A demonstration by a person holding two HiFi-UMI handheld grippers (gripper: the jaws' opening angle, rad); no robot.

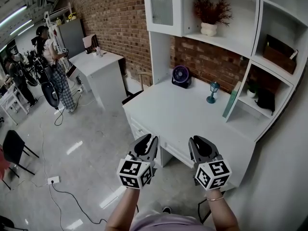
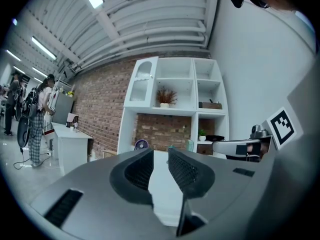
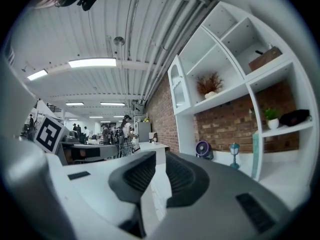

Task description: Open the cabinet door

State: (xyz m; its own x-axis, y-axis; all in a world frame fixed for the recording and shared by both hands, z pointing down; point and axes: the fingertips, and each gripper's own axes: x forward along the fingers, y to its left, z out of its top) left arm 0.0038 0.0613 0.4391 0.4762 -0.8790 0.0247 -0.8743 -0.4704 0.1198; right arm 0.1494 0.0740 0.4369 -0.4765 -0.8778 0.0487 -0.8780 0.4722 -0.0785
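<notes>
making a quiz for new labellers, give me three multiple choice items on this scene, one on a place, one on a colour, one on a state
1. Where does the fan stand?
A. on the desk, against the brick wall
B. on the top shelf
C. on the floor

2. What colour is the plant pot?
A. black
B. white
C. red

3. How is the cabinet door?
A. swung wide open
B. taken off
C. shut

Answers:
1 A: the fan sits at the back of the desk, left of the lamp.
2 B: the pot shows plain white in the head view.
3 C: the door lies flush in its frame.
</notes>
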